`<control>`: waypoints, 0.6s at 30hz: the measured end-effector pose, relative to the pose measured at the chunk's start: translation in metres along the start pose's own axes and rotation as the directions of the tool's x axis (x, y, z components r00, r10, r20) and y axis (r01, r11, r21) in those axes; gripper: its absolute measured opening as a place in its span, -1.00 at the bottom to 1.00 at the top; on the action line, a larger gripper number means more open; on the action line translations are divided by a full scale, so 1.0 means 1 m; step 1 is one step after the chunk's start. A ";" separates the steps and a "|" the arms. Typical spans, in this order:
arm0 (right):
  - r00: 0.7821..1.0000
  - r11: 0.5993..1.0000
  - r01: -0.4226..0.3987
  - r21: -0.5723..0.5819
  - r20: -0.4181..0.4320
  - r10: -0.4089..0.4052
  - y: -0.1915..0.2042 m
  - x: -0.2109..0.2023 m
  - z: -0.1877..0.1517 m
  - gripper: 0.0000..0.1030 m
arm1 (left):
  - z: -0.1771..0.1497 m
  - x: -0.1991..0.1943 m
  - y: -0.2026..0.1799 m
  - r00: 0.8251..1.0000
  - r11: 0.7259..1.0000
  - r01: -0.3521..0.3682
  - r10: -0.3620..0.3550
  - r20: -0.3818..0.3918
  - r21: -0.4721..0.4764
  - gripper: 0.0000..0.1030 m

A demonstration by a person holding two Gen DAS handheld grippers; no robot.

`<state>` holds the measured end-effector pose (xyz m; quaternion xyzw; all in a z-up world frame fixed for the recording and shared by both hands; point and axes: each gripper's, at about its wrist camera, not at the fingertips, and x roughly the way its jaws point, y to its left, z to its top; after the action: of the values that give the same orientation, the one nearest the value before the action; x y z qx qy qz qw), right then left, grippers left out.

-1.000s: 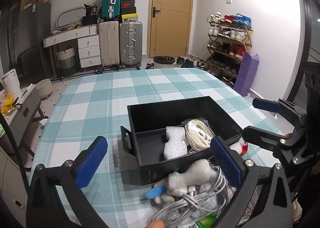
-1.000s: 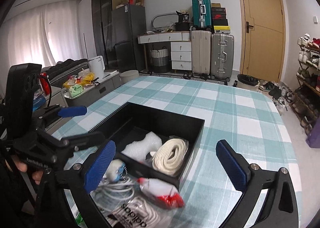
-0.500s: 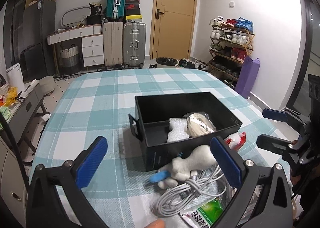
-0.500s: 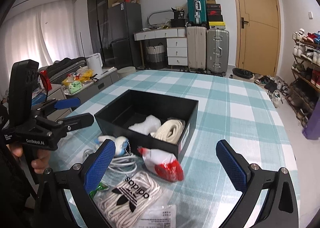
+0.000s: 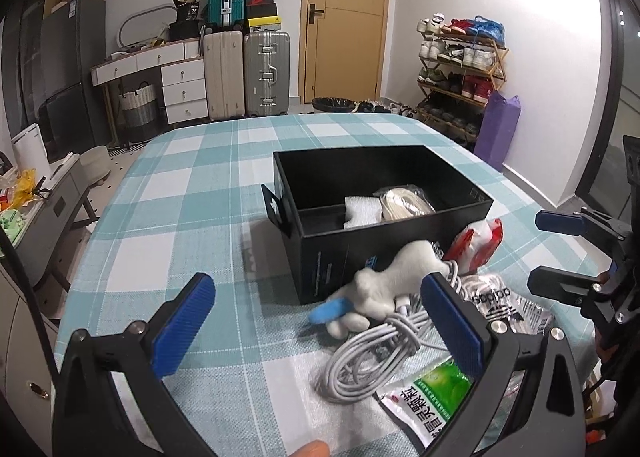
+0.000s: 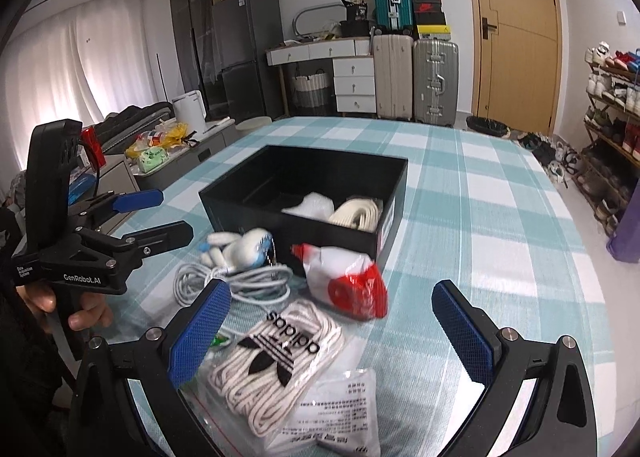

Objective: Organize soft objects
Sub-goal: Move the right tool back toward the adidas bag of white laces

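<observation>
A black box (image 5: pixel 400 235) (image 6: pixel 224 203) stands on the checked tablecloth and holds a white foam piece (image 5: pixel 362 211) (image 6: pixel 310 205) and a cream strap roll (image 5: pixel 406 199) (image 6: pixel 358 215). In front of it lie a white and blue plush toy (image 5: pixel 384 285) (image 6: pixel 244 247), a coiled grey cable (image 5: pixel 372 357) (image 6: pixel 240 283), a red and white packet (image 5: pixel 478 243) (image 6: pixel 348 281), a bag of white cord (image 6: pixel 276 361) and a green sachet (image 5: pixel 430 395). My left gripper (image 5: pixel 316 329) is open above the toy and cable. My right gripper (image 6: pixel 330 327) is open over the cord bag.
A printed white sachet (image 6: pixel 342 405) lies at the near edge. Suitcases (image 5: pixel 244 69), a white drawer unit (image 5: pixel 176 85), a wooden door (image 5: pixel 346 17) and a shoe rack (image 5: pixel 460 69) stand beyond the table. The far half of the tablecloth (image 5: pixel 200 177) is bare.
Both grippers have pulled back and up from the box, so more of the loose items in front of it show. Neither has taken hold of anything.
</observation>
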<state>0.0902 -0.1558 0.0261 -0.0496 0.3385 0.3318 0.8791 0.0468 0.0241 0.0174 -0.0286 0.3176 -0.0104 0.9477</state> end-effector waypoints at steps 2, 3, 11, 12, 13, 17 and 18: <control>1.000 1.000 0.004 -0.003 -0.007 -0.004 0.001 0.000 -0.002 0.99 | -0.002 -0.001 0.000 1.000 1.000 0.001 -0.001 -0.002 0.002 1.00; 1.000 1.000 0.005 -0.004 -0.010 -0.005 0.002 0.000 -0.003 0.99 | -0.003 -0.001 0.000 1.000 1.000 0.004 -0.004 -0.004 0.002 1.00; 1.000 1.000 0.016 -0.002 -0.025 -0.016 0.003 -0.003 -0.009 0.99 | -0.008 -0.002 0.001 1.000 1.000 0.006 -0.006 -0.010 0.000 1.00; 0.999 1.000 0.018 -0.001 -0.034 -0.018 0.003 -0.002 -0.009 0.99 | -0.008 -0.002 0.002 1.000 1.000 0.008 -0.008 -0.010 -0.003 1.00; 0.999 1.000 0.020 -0.001 -0.039 -0.020 0.003 -0.002 -0.009 0.99 | -0.008 -0.002 0.002 1.000 1.000 0.011 -0.011 -0.011 -0.007 1.00; 0.997 0.999 0.033 0.002 -0.065 -0.032 0.007 0.003 -0.009 0.98 | -0.010 -0.001 0.004 1.000 1.000 0.016 -0.016 -0.016 -0.015 1.00; 0.997 0.999 0.032 0.005 -0.070 -0.032 0.008 0.004 -0.010 0.98 | -0.010 -0.001 0.005 1.000 1.000 0.016 -0.016 -0.018 -0.016 1.00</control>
<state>0.0823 -0.1505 0.0171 -0.0638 0.3693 0.3146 0.8721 0.0398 0.0283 0.0101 -0.0386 0.3258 -0.0158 0.9445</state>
